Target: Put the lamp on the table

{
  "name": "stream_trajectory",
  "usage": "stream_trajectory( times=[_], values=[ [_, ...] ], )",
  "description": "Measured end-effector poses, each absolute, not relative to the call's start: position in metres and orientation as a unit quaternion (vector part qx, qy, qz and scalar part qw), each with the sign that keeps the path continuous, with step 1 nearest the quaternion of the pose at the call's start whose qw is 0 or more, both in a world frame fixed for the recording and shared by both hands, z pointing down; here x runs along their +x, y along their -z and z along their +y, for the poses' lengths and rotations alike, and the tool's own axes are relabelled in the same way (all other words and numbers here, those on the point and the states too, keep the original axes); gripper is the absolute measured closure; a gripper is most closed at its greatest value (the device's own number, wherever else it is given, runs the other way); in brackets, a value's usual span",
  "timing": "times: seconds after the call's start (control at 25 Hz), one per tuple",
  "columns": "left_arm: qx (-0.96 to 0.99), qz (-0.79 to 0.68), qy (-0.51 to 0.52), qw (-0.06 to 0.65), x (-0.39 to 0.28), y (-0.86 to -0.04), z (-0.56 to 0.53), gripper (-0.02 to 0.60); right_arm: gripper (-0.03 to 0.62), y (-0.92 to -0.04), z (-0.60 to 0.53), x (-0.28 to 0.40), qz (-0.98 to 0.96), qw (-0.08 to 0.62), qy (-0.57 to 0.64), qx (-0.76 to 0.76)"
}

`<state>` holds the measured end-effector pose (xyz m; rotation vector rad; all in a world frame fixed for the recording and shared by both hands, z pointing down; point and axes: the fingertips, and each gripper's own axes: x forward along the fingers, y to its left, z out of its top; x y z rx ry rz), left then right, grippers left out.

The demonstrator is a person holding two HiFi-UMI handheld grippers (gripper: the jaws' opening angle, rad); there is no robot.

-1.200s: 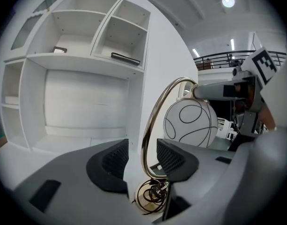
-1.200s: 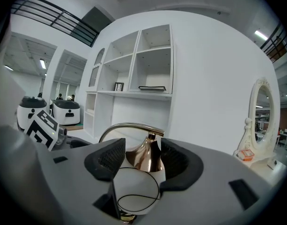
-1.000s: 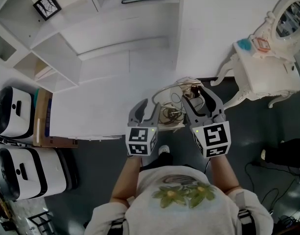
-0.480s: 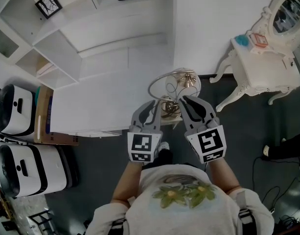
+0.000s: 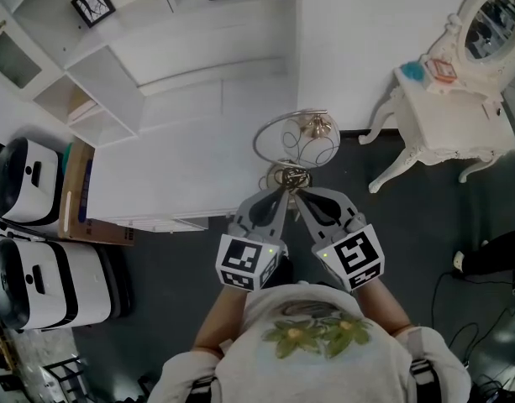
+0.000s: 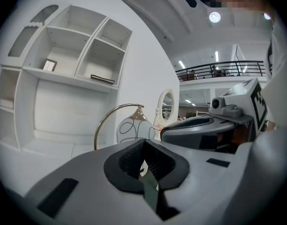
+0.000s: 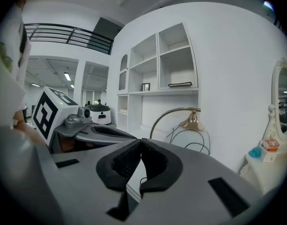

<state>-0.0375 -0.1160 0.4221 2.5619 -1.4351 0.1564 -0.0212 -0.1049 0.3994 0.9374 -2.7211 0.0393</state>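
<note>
**At the table's near corner: lamp set down, tongs shut and empty**

Closest in, just ahead of the person's chest, the left gripper (image 5: 276, 195) and right gripper (image 5: 302, 196) sit side by side. The jaws of both have just been closing and now meet pad to pad with nothing between them. Just beyond their tips stands the lamp (image 5: 296, 139). Its base (image 5: 291, 177) seems to rest at the front right corner of the white table (image 5: 181, 170), though I cannot tell how much of the base is on the top. The shade hangs from a curved gold arm, farther back. Shelves (image 5: 97, 65) rise behind.

The task looks about done. The risk is the placement: a base that close to the edge, under an overhanging shade, could tip if a gripper clips it.
</note>
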Motion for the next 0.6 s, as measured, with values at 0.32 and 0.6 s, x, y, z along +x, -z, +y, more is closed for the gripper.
stream_trajectory(
  times=[0.32, 0.6],
  values=[
    [0.862, -0.489, -0.054, 0.119, -0.032, -0.429, -0.091, 0.554, 0.563, -0.405, -0.084, -0.011, -0.933, 0.135, -0.005, 0.334],
    [0.861, -0.485, -0.066, 0.136, -0.02, -0.439, -0.072, 0.554, 0.563, -0.408, -0.066, 0.002, -0.932, 0.117, -0.01, 0.342]
  ],
)
